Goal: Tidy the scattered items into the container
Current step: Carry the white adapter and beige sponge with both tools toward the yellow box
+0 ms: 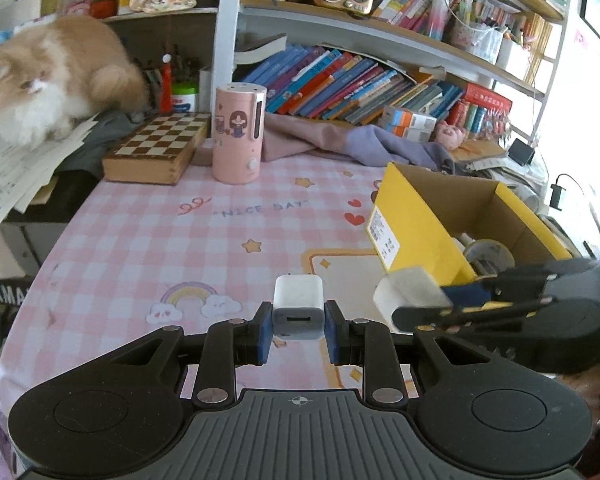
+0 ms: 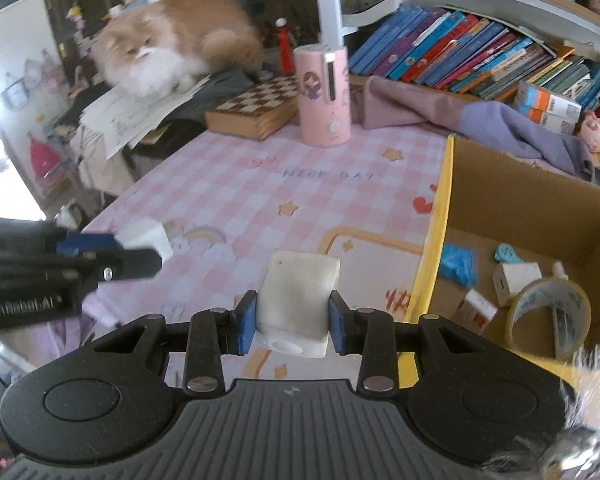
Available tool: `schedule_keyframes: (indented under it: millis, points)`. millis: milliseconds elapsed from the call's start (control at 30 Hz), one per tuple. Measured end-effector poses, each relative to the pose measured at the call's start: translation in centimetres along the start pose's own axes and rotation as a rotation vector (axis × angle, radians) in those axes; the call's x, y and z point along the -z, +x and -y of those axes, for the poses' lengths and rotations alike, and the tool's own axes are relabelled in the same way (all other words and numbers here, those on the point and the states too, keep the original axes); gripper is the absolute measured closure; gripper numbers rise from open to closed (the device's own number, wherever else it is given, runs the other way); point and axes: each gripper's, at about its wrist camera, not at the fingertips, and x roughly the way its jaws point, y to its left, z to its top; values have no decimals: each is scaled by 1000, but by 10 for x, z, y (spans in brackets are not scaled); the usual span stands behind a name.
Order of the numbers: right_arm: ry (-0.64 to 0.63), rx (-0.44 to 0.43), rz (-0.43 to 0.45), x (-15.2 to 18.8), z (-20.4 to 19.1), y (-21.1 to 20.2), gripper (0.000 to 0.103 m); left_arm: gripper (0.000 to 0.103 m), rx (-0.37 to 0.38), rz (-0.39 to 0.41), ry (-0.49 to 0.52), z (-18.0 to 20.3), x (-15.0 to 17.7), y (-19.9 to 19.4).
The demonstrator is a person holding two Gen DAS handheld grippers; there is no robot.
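While grippers [image 1: 298,330] clamp chargers [image 1: 299,308], box [image 1: 412,216] near

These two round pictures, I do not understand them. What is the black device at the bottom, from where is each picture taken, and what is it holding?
There is no robot arm. A person holds one hand-held gripper in each hand, and a wide-angle camera on each looks forward along its two fingers.

One picture comes from the left hand-held gripper, which is shut on a small white charger. The other comes from the right hand-held gripper, shut on a white block.

Below them lies a pink checked tablecloth. To the right stands a yellow cardboard box that already holds a tape roll and small items. A cat rests behind.
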Motion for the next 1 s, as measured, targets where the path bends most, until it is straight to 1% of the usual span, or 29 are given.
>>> schedule_keyframes:
  millis: [133,267,400,567,667,1000]
  points:
    - [20,-10,4,9,-3,-10,69,78,7,-7,-5,5,6,-7]
    - [33,14,35,10,-8,-19,69,78,30,-2,35,6,7,-12]
    - [79,48,49,13,-12,-27,69,78,58,-5,58,2,12,-21]
    - [82,74,55,18,-32,-32,69,78,83,3,68,-10,18,-32]
    - [80,94,62,21,-44,-37,69,78,110,-11,77,-17,24,-36]
    - [130,175,25,46,-71,-50,69,78,207,-50,88,-26,46,-42]
